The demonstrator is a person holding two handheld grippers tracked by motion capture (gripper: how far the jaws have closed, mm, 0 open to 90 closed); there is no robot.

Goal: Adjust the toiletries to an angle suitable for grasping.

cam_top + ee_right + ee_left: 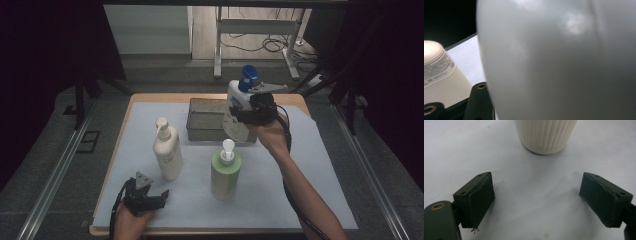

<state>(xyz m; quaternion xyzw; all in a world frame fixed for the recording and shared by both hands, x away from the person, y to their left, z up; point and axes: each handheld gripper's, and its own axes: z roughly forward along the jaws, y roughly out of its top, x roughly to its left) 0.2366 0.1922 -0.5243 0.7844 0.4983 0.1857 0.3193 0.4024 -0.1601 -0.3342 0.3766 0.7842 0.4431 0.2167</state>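
Item in hand: tall white plastic bottle with a blue pump cap (238, 107). The right gripper (245, 116) is clamping it around the mid-body, jaws pressing on its sides, and is carrying it upright, clear of the mat, at the near right corner of the tray; in the right gripper view its pale wall (559, 62) is sitting close against the lens.

Step, as judged: the transfer of bottles into the tray is under way, this being the first of three. The next move is calling for carrying the bottle over the rim, lowering it onto the tray floor, and only then parting the jaws, since a tall bottle tips easily.

Container: shallow grey metal rectangular tray (207, 120), at the far middle of the pale blue mat (300, 190). Nothing is lying in the part that shows.

Awaiting: cream ribbed pump bottle (167, 150), standing left of centre; green pump bottle with a white cap (225, 172), standing at centre.

Left gripper (150, 199): resting low on the mat, jaws standing wide and holding nothing, pointing at the cream bottle's base (546, 135) just ahead.
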